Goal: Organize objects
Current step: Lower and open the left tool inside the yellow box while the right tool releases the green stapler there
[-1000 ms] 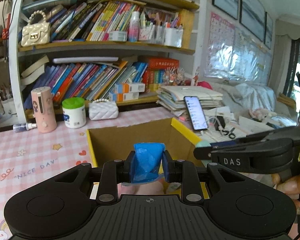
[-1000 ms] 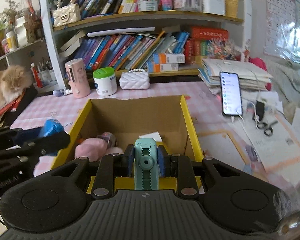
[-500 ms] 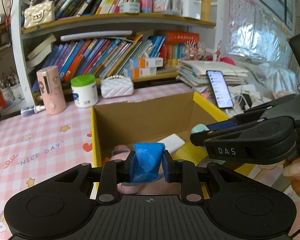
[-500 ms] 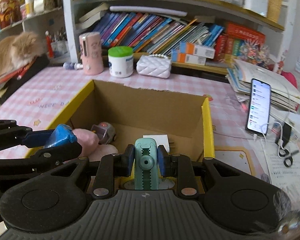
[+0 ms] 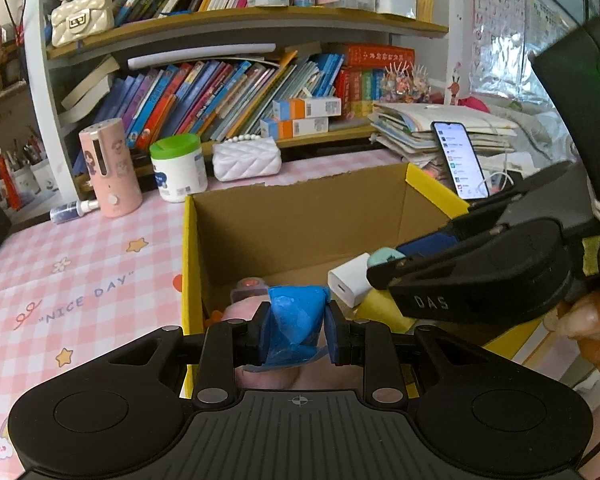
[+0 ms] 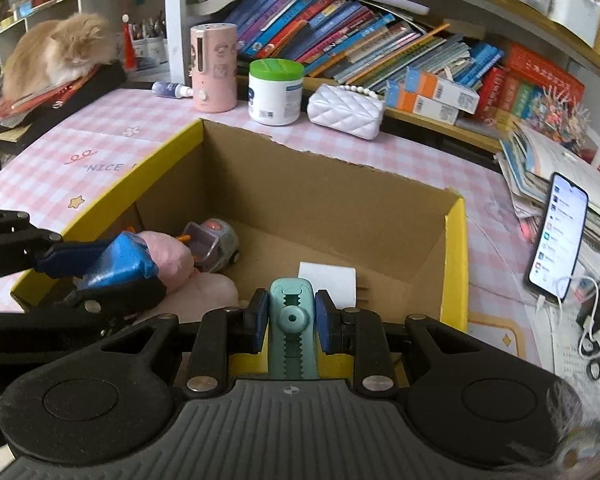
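An open cardboard box with yellow rims stands on the pink checked table. My left gripper is shut on a crumpled blue wrapped object, held over the box's near left side; it also shows in the right wrist view. My right gripper is shut on a teal toothed clip-like object, held over the box's near edge; its tip shows in the left wrist view. Inside the box lie a pink plush, a small toy car and a white block.
Behind the box stand a pink cylinder, a green-lidded white jar and a white quilted purse, with bookshelves beyond. A phone, papers and scissors lie right. A cat rests at the far left.
Both grippers have moved forward and lower over the box while holding their objects. The box's inside shows more fully now.
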A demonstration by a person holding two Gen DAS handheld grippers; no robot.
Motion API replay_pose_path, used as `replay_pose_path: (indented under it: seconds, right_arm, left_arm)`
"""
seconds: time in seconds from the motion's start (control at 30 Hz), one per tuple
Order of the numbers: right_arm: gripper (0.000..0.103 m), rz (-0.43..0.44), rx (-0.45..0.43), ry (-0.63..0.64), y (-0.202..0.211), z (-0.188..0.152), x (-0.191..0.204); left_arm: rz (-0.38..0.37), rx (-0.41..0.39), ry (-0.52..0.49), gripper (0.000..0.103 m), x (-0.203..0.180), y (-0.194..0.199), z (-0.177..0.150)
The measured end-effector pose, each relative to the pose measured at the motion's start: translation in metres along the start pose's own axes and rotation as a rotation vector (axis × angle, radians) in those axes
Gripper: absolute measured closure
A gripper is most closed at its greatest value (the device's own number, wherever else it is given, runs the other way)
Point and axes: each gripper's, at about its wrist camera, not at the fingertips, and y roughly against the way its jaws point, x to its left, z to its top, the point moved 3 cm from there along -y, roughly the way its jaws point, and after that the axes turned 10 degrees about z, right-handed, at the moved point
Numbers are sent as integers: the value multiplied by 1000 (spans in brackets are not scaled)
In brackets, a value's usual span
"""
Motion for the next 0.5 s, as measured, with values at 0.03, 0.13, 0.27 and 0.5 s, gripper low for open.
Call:
replay_pose_path:
  seconds: [0.03, 0.13, 0.27, 0.5]
  right_arm:
    - [80, 4, 0, 3, -1, 2, 0]
    - [80, 11, -1, 8, -5, 5, -1]
    - [80, 20, -2, 0, -11, 12, -3]
    - [80, 40, 1, 8, -19, 23, -3]
  left_arm:
    - [2, 2, -1, 77, 0, -1, 0]
    - [9, 10, -6, 77, -1, -5, -1]
    - [20, 31, -20, 77, -3, -12, -2]
    - [39, 31, -38, 70, -4, -15, -4]
